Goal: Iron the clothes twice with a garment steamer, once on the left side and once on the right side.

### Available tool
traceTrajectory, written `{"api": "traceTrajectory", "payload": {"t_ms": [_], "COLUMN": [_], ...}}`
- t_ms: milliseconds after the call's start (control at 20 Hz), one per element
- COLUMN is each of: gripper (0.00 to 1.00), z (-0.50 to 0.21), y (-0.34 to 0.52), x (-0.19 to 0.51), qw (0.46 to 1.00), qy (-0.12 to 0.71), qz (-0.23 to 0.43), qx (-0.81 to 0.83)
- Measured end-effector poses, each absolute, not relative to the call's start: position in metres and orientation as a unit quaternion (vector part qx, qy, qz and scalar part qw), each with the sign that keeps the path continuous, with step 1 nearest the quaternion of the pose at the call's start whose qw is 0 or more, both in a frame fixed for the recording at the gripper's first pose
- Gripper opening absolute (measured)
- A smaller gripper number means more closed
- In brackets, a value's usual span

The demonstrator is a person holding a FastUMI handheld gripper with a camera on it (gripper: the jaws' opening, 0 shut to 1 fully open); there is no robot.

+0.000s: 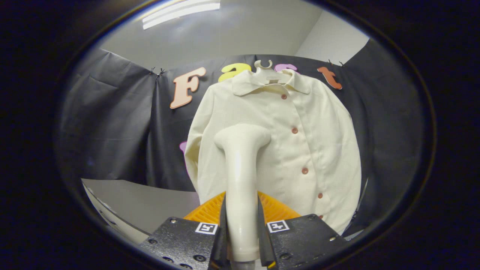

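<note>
A cream button-up shirt (300, 142) hangs on a pale hanger (263, 65) against the black booth wall, its front facing me. My gripper (241, 221) is shut on the handle of a cream garment steamer (240, 165), both fingers pressing its sides. The steamer rises upright from between the fingers. Its wide head (242, 135) is in front of the shirt's left half, about chest height; whether it touches the cloth I cannot tell. A row of reddish buttons (294, 130) runs down the shirt's middle, to the right of the steamer head.
A grey table surface (150, 202) lies below and left of the shirt. An orange ribbed object (210, 212) sits just behind the fingers, under the steamer. Black cloth (112, 123) covers the wall on both sides of the shirt.
</note>
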State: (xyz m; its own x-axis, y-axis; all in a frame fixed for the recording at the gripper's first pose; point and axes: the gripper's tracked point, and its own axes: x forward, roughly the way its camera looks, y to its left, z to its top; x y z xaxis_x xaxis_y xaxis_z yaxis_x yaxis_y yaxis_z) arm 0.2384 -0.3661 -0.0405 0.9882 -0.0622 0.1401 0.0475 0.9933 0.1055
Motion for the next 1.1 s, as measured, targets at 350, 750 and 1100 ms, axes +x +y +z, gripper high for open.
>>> {"api": "traceTrajectory", "payload": {"t_ms": [350,750,1100], "gripper": [0.34,0.34,0.34], "z": [-0.083,-0.134,-0.174], "y": [-0.366,-0.372,-0.372], "x": [0.226,0.210,0.199], "qw": [0.996,0.996,0.994], "qy": [-0.048,-0.007,0.018], "qz": [-0.026,-0.022,-0.020], "qx": [0.072,0.086,0.102]}}
